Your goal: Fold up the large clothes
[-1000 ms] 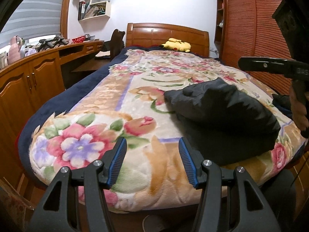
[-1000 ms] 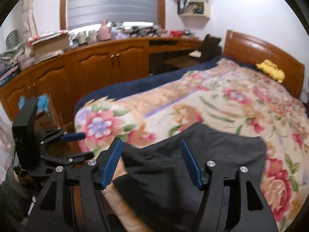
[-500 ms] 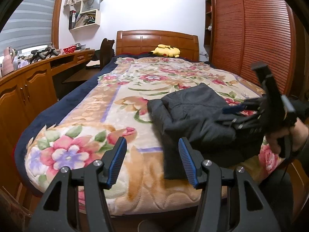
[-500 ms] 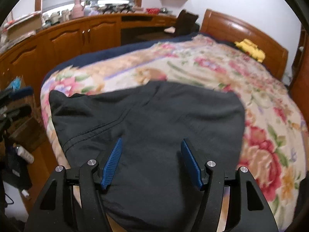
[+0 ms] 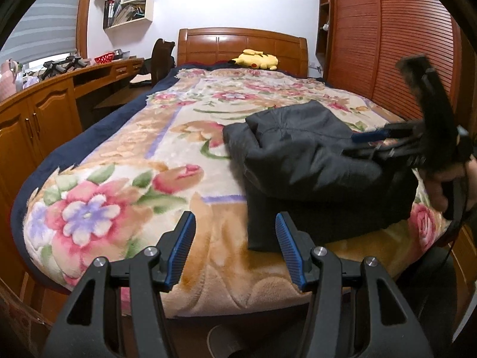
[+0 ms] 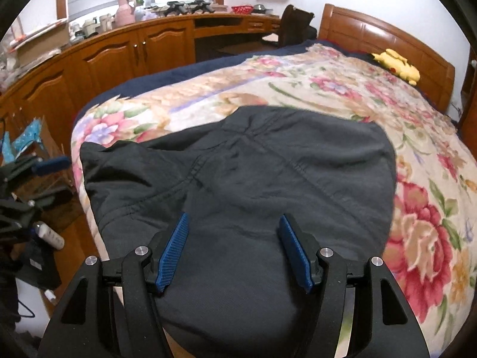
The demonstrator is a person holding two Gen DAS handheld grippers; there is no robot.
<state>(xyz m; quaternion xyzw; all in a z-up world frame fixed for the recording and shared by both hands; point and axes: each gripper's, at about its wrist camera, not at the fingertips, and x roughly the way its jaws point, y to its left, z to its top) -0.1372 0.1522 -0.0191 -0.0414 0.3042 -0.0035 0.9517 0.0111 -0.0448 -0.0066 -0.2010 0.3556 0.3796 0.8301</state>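
A dark grey garment [image 5: 310, 164] lies folded in a thick bundle near the foot of the bed, on the floral blanket [image 5: 125, 197]. It fills the right wrist view [image 6: 253, 179]. My left gripper [image 5: 235, 247] is open and empty, held off the foot of the bed, left of the bundle. My right gripper [image 6: 234, 249] is open, low over the garment's near part, with cloth between its fingers; it also shows in the left wrist view [image 5: 369, 140] at the bundle's right side.
A yellow plush toy [image 5: 258, 59] lies by the wooden headboard [image 5: 241, 44]. A wooden cabinet run [image 6: 119, 56] and desk stand left of the bed, a slatted wardrobe [image 5: 387, 44] stands right. Clutter and a bottle [image 6: 49, 234] lie on the floor by the bed's foot.
My right gripper has come down from above the bed onto the garment, staying open. The left gripper has shifted its aim slightly. The bundle has barely moved.
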